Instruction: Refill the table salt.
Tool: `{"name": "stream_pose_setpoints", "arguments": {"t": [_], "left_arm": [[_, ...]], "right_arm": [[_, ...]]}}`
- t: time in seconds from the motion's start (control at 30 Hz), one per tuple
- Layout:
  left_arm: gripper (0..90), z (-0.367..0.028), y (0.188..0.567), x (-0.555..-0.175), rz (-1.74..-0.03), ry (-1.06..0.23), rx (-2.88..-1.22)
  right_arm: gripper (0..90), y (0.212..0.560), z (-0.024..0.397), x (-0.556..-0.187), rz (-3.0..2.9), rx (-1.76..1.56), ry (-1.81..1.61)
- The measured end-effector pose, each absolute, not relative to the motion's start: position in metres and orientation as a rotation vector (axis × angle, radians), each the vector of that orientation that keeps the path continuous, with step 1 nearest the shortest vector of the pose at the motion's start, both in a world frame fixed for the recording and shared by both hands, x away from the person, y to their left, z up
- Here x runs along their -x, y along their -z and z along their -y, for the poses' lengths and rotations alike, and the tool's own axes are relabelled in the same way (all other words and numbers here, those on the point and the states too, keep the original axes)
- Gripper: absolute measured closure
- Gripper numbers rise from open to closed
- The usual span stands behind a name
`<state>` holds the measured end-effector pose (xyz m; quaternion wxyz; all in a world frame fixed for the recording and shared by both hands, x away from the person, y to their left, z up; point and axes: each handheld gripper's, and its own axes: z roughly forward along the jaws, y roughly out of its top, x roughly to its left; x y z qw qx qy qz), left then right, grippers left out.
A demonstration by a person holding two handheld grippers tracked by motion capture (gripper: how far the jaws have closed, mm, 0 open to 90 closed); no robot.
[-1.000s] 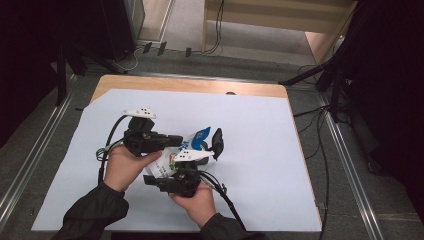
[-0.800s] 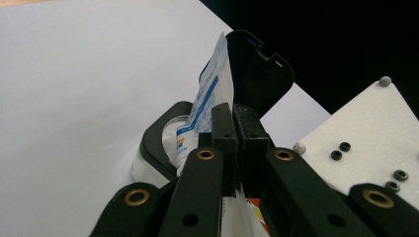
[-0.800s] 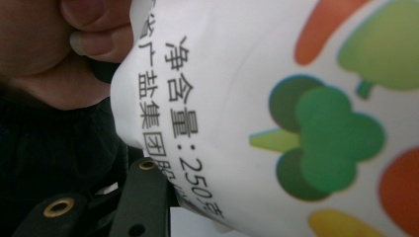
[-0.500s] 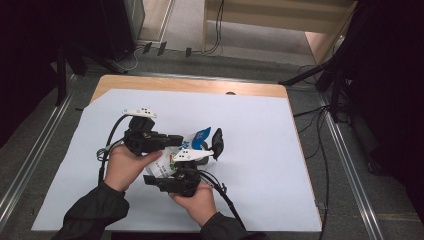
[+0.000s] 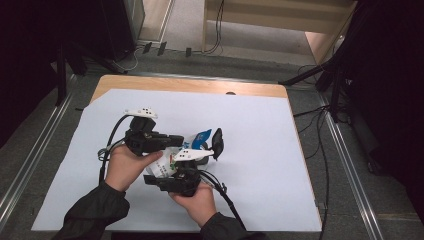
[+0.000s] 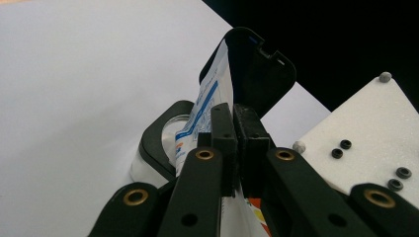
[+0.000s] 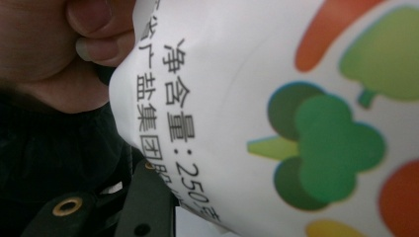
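Two grippers meet over a white sheet (image 5: pixel 260 150) that covers most of a wooden table (image 5: pixel 190 85), with dark floor, cables and metal rails around it. Nothing else lies on the sheet near the hands. Between the grippers is a white bag (image 5: pixel 167 167) printed with blue at its top and with coloured vegetables and black characters on its face. The left gripper (image 5: pixel 172 141) points toward the right of the high view, its jaws shut on the bag's upper edge; in the left gripper view the pads (image 6: pixel 223 143) are pressed together with the thin printed edge (image 6: pixel 207 98) rising between them. Just past the pads a black lid (image 6: pixel 259 66) stands open beside a round black-rimmed opening (image 6: pixel 160 143). The right gripper (image 5: pixel 172 182) lies just below the bag in the high view, held from underneath by the right hand (image 5: pixel 200 202); its jaws have just been closing a little, and the bag's face (image 7: pixel 276 113) sits right against the camera in the right gripper view. Whether the right pads press on the bag cannot be told, since one black jaw base is visible at the bottom edge and the tips are hidden. The left hand (image 5: pixel 127 167) covers part of the bag, and its fingers (image 7: pixel 94 29) are blurred at the corner of the right gripper view.
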<state>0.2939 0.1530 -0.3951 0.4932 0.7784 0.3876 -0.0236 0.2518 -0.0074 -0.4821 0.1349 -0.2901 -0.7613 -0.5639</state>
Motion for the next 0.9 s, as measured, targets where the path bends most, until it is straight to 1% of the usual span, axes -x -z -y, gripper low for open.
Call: {"name": "stream_pose_setpoints", "arguments": {"t": [0.9], "left_arm": [[88.9, -0.153, 0.3961, -0.2948, -0.938, 0.055, -1.889]], "right_arm": [[63.9, 0.4819, 0.0076, -0.252, 2.212, 0.844, 1.63]]}}
